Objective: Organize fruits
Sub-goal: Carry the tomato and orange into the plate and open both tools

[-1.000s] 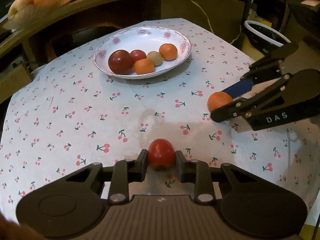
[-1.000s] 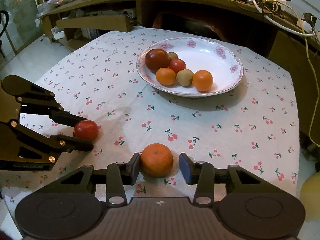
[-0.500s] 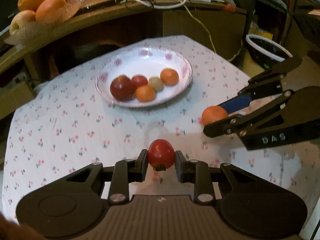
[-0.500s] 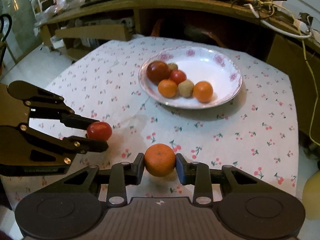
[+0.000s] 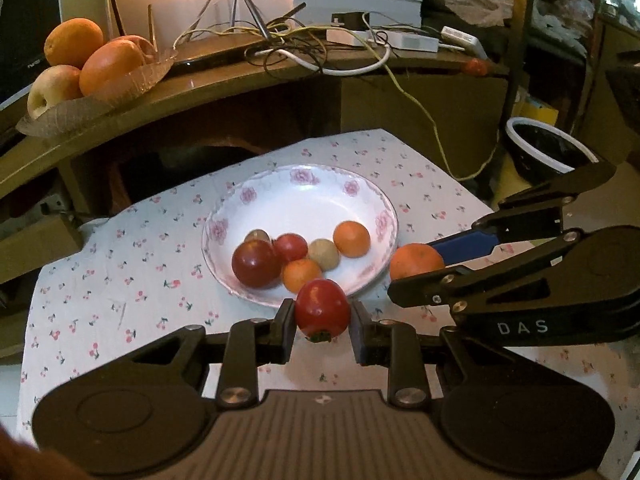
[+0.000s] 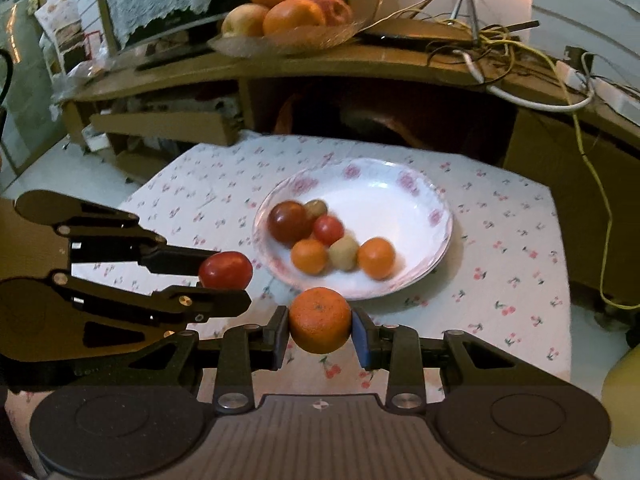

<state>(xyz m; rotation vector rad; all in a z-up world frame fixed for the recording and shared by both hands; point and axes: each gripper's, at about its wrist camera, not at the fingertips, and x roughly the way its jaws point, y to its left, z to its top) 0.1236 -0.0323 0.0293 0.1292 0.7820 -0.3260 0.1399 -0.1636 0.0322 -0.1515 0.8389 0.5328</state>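
Note:
My left gripper [image 5: 322,320] is shut on a red tomato [image 5: 322,312] and holds it in the air just before the near rim of the white flowered plate [image 5: 304,196]. My right gripper [image 6: 320,330] is shut on an orange mandarin [image 6: 320,319], also lifted, near the plate [image 6: 400,188]. The plate holds several fruits: a dark red one [image 5: 255,263], a small red one [image 5: 290,247], two oranges and two brownish ones. The right gripper and its mandarin [image 5: 416,261] show at the right of the left wrist view; the left gripper and tomato [image 6: 225,270] show at the left of the right wrist view.
The table has a white cherry-print cloth [image 5: 120,272]. Behind it runs a wooden shelf [image 5: 240,76] with a dish of oranges and apples [image 5: 80,64] and tangled cables [image 5: 304,52]. A white-rimmed bin [image 5: 548,152] stands right of the table.
Both grippers have lifted their fruits off the cloth and moved forward towards the plate. The right gripper closed on the mandarin a second ago.

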